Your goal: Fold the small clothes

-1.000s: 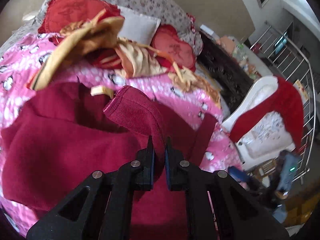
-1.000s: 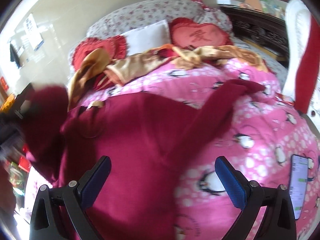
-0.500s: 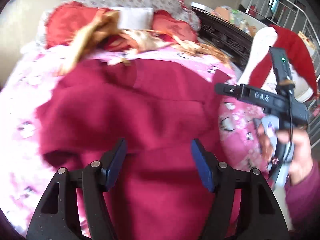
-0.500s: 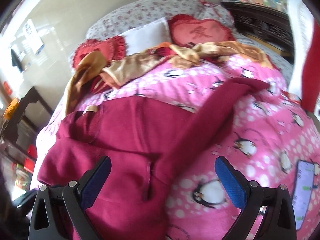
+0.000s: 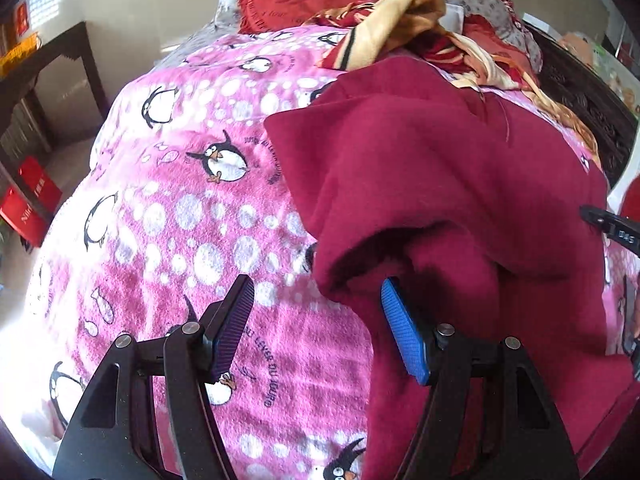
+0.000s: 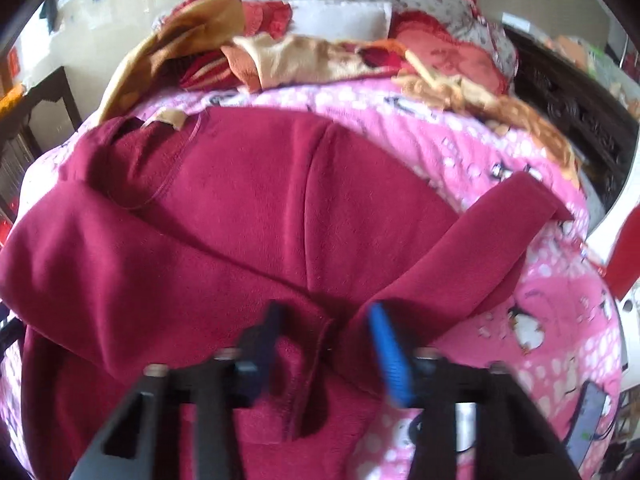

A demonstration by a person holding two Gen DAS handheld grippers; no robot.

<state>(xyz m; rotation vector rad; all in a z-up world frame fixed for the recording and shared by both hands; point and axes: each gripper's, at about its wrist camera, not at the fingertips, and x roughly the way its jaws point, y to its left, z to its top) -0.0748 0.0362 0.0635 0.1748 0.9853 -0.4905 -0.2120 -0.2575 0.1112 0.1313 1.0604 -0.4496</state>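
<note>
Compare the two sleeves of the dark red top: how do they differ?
The left sleeve is folded inward over the dark red top's body; the right sleeve stretches outward. The left sleeve rests wholly on red fabric; the right sleeve's cuff lies on the pink blanket. Both are dark red fleece.
</note>
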